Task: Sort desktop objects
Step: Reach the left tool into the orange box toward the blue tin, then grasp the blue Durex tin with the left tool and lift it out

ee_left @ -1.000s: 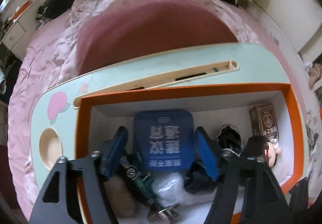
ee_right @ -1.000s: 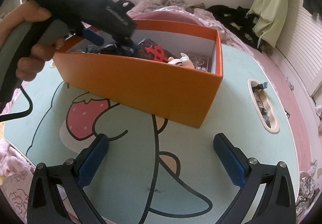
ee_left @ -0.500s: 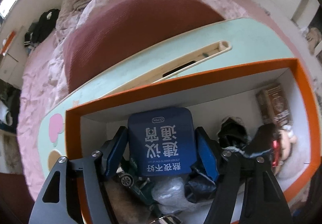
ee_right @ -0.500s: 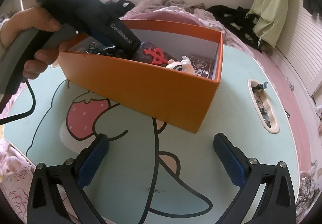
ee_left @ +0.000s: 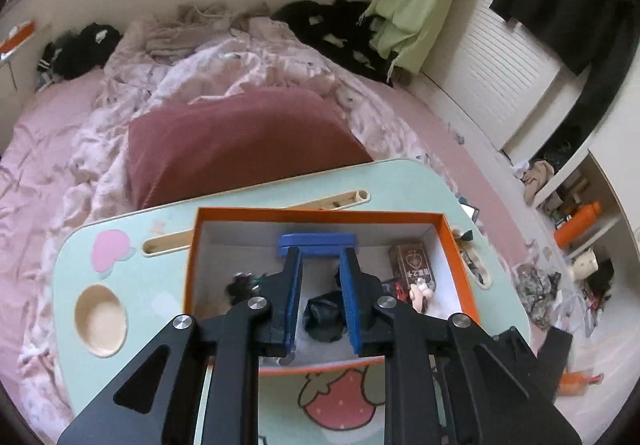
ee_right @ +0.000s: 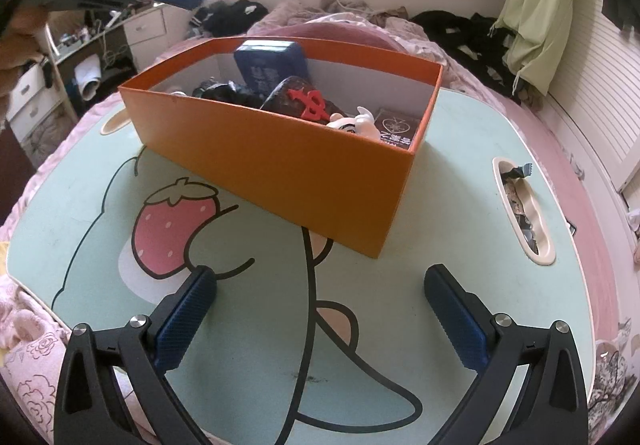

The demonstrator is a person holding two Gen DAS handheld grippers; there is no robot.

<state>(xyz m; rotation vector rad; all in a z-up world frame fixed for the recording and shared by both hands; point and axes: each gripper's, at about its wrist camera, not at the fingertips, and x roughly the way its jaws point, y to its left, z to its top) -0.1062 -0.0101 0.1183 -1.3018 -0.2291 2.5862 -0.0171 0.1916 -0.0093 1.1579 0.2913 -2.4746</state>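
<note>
L tool clenched, nothing between pads, hangs above the orange box. R tool released, wide apart, low over the surface, idle, prob waiting its turn. Blue case stands upright against the box's far wall, inside w/ the rest: card pack flat at right end, small figure, red bit, crumpled black wrap. Looks like box = the collecting bin, surface already cleared of loose items. Box: stiff card, orange outside, white inside, sharp corners. Case: smooth, rounded edges, printed face. Surface: glossy mint laminate, strawberry print, cup recess, slot w/ odds and ends.
</note>
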